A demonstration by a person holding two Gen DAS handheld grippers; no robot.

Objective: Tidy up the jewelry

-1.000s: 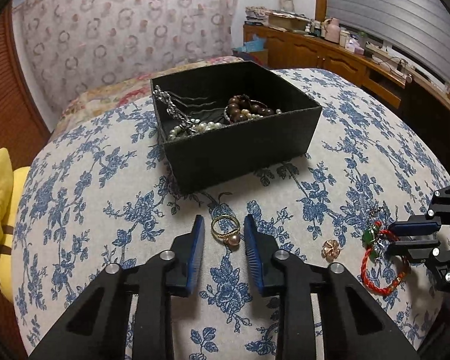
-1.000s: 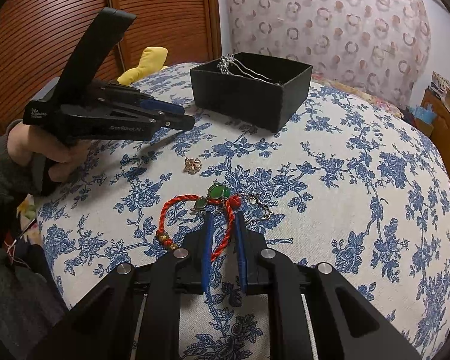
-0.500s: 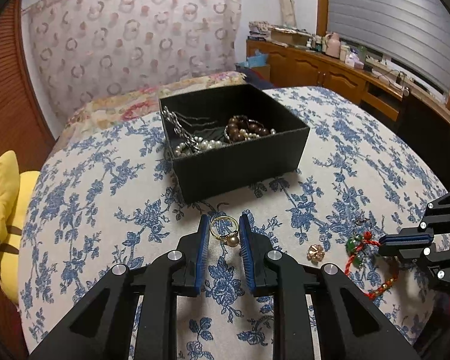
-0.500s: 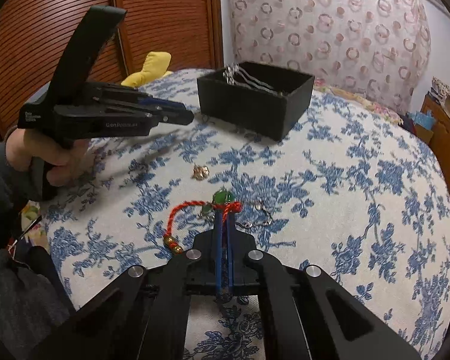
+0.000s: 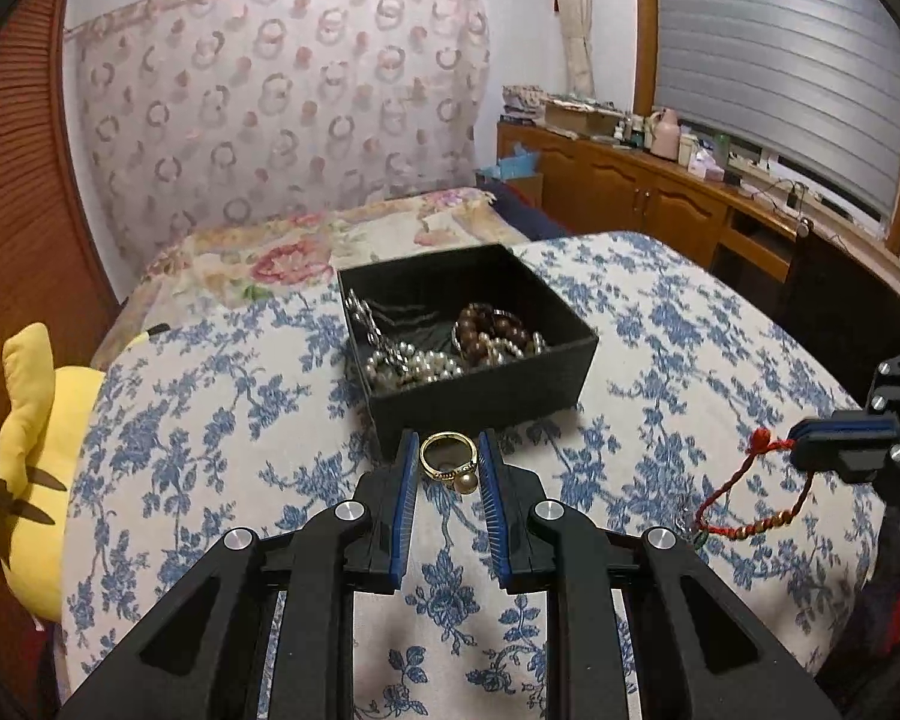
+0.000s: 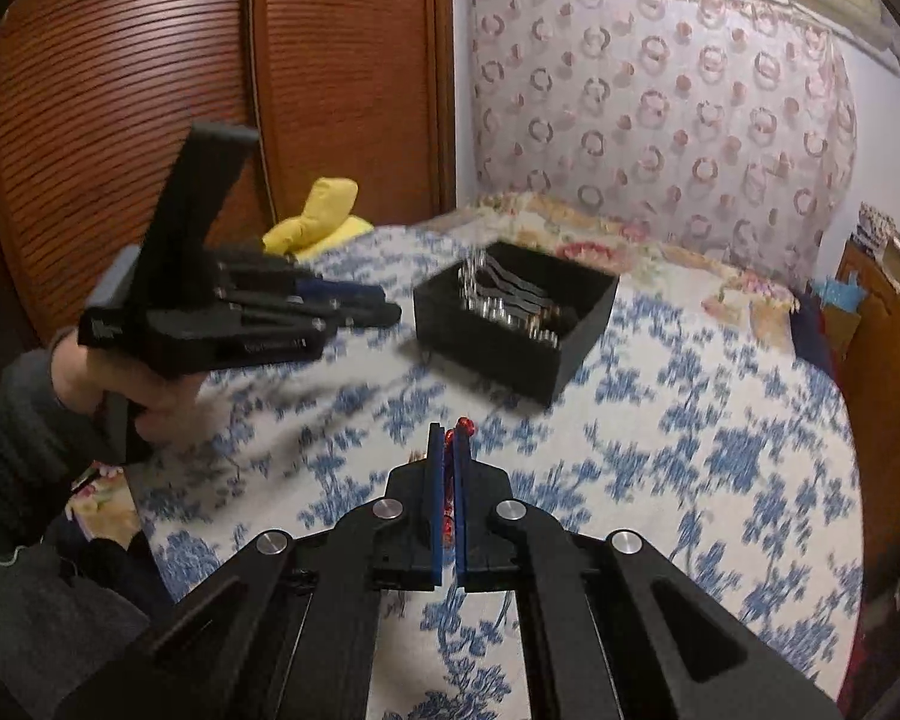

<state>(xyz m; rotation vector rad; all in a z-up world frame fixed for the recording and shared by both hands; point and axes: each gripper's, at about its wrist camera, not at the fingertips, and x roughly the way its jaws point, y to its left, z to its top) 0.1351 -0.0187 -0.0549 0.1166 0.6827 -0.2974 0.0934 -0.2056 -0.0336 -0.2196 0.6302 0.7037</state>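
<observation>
My left gripper [image 5: 448,450] is shut on a gold ring with a pearl [image 5: 447,463] and holds it above the blue-flowered bedspread, just in front of the black jewelry box [image 5: 480,381]. The box holds pearl strands, brown beads and silver hairpins. My right gripper [image 6: 448,438] is shut on a red cord bracelet [image 6: 448,480]. In the left wrist view the bracelet [image 5: 744,516] hangs in a loop from the right gripper [image 5: 810,441] at the right, off the bed. The box [image 6: 513,324] lies ahead of the right gripper, and the left gripper [image 6: 384,309] is to the left of it.
A yellow plush toy [image 5: 27,450] lies at the bed's left edge. A floral pillow [image 5: 306,252] is behind the box. A wooden cabinet [image 5: 648,192] with clutter runs along the right wall. Wooden slatted doors [image 6: 150,90] stand on the left.
Both grippers have closed on their items and risen from the bedspread. The ring and the red bracelet have lifted with them. The right wrist view is blurred by motion.
</observation>
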